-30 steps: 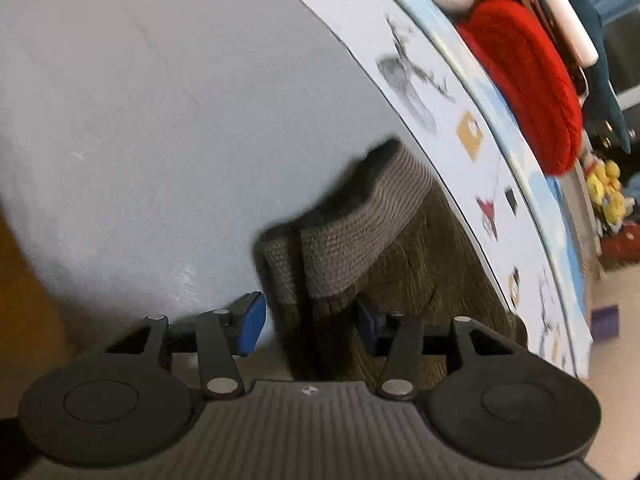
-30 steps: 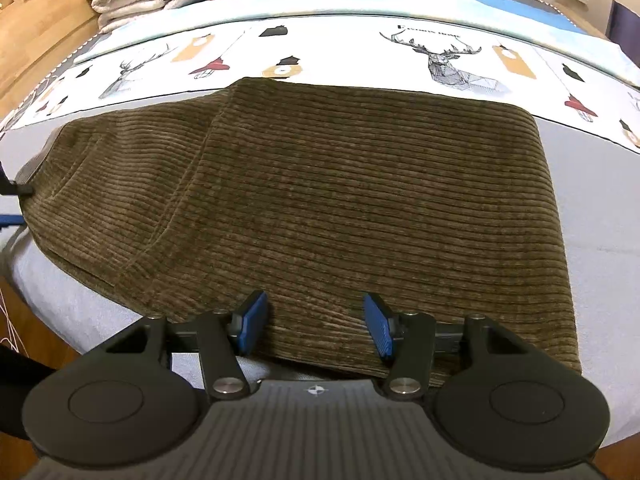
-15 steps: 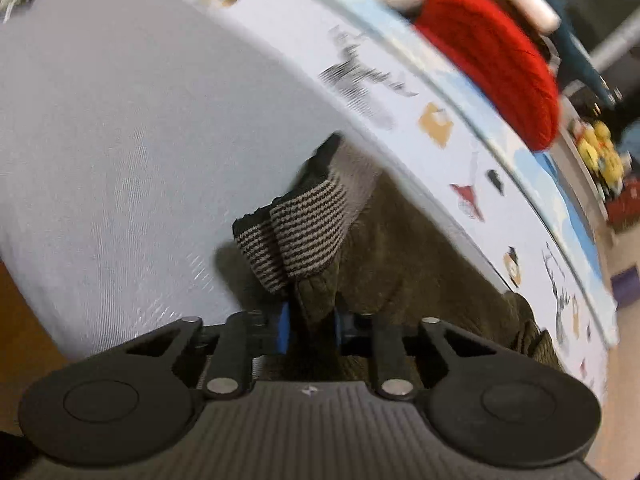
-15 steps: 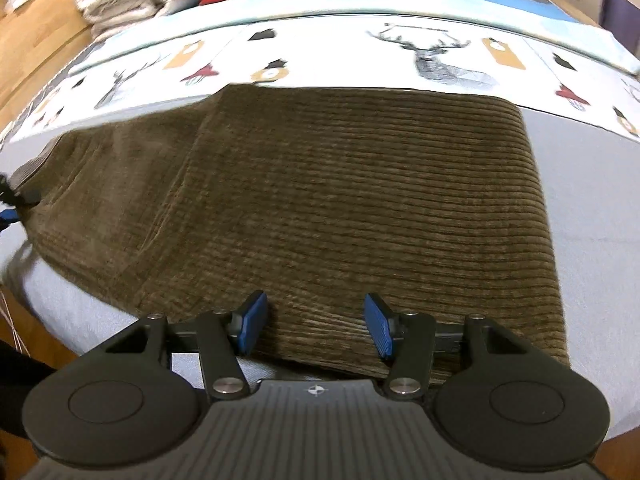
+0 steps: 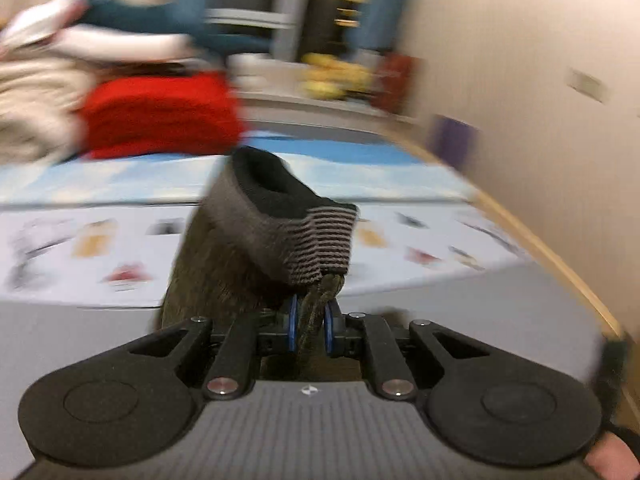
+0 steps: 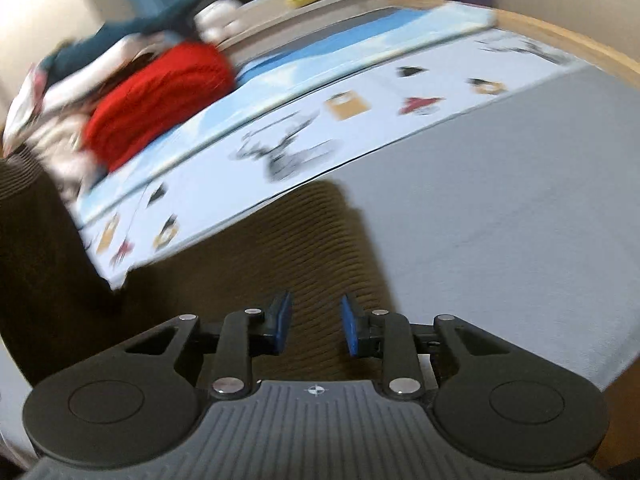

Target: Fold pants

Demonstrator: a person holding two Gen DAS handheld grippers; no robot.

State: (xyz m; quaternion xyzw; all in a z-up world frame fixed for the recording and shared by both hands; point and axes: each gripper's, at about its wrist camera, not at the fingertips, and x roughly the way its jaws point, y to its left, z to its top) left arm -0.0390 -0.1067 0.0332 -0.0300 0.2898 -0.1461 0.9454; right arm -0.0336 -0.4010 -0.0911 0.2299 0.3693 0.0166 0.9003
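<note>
My left gripper is shut on a fold of the brown corduroy pants, just below their grey striped ribbed band. That end hangs raised above the bed, and its jaws are still tightening. In the right wrist view the pants lie on the grey sheet, with a lifted part dark at the left. My right gripper sits low over their near edge. Its jaws are closing; the blue pads stand apart and corduroy shows through the gap. Both views are blurred.
A red knit and cream and white laundry are piled at the bed's far side. A printed blue and white cover runs behind the pants. The wooden bed edge and a wall lie to the right. A fingertip shows bottom right.
The left gripper shut on the pants beside the striped band, then lifted that end and rolled. The right gripper's jaws narrowed, and it rolled and shifted along the pants' edge.
</note>
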